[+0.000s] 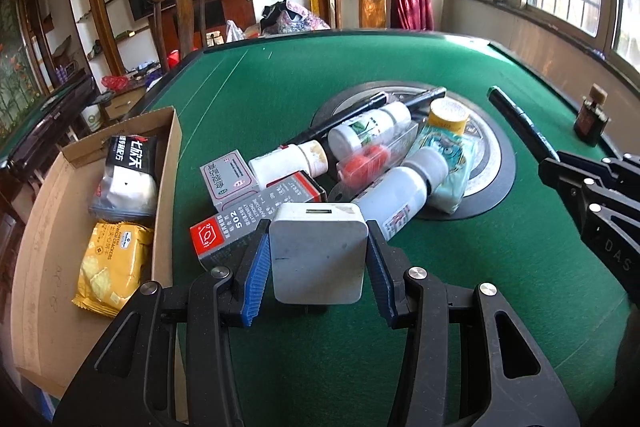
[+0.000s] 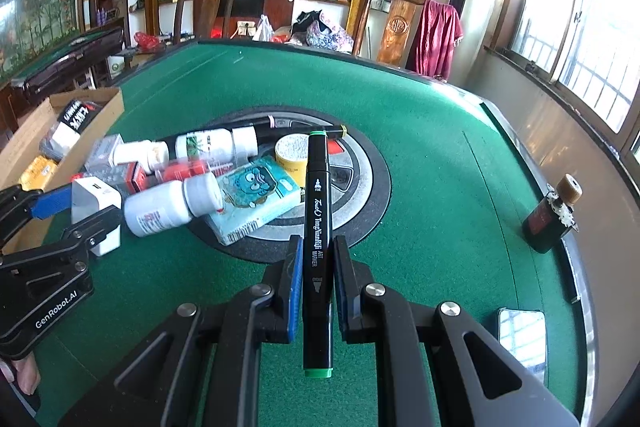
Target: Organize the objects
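My left gripper (image 1: 318,227) is shut on a white square charger (image 1: 318,259), its blue pads pressed on both sides, just above the green felt. Right behind it lies a heap: a red-grey 502 box (image 1: 256,223), a grey box (image 1: 230,179), white bottles (image 1: 400,191), a blue tissue pack (image 1: 448,163), a yellow-lidded jar (image 1: 448,115) and black pens (image 1: 360,115). My right gripper (image 2: 318,243) is shut on a black art marker (image 2: 318,195) with green ends, held pointing away over the table. The left gripper (image 2: 86,211) with the charger (image 2: 96,201) shows at far left there.
A cardboard box (image 1: 168,163) at the left table edge holds a black-and-white snack packet (image 1: 124,179) and yellow crackers (image 1: 112,267). A dark corked bottle (image 2: 552,219) and a phone (image 2: 522,335) sit near the right rim. The heap overlaps the round centre panel (image 2: 376,187). Wooden chairs stand beyond the far edge.
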Tool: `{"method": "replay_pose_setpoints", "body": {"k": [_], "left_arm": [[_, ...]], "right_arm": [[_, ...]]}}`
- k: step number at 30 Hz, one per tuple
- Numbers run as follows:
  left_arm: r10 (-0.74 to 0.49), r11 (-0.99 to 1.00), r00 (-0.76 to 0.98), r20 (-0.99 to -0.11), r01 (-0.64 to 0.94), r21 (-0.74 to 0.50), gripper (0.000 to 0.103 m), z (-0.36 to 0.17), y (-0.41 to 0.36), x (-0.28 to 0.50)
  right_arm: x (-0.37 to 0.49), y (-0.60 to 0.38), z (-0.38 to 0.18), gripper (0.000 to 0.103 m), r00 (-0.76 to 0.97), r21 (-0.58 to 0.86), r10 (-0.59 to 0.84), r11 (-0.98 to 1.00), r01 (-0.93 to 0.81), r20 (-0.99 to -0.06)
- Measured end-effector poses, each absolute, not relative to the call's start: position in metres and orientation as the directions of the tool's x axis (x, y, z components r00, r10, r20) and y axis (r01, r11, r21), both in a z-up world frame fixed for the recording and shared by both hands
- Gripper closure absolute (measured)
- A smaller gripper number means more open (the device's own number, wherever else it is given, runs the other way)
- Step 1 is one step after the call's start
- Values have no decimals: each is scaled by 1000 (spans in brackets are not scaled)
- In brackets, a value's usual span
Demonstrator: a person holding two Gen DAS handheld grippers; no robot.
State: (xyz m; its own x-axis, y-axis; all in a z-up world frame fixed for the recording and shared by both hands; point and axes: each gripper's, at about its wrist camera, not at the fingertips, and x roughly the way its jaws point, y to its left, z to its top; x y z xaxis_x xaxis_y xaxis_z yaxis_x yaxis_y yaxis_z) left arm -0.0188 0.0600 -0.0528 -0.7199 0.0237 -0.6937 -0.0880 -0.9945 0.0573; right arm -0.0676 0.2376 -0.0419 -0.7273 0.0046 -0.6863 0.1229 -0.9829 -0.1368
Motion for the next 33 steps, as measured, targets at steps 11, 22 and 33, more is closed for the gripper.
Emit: {"method": "replay_pose_setpoints", "body": {"k": [11, 22, 33], "left_arm": [[113, -993, -713, -692, -51, -109, 58, -40, 29, -23], [88, -984, -759, -645, 37, -177, 58, -4, -28, -20], [-44, -932, -704, -709, 285, -225, 58, -14, -178, -52]], "right_arm": [[-53, 227, -26, 90, -778, -101, -8, -991, 92, -628], [-53, 159, -21, 90, -679, 51, -223, -963, 264, -700], [-87, 47, -5, 90, -563, 88, -335, -904, 419, -755]]}}
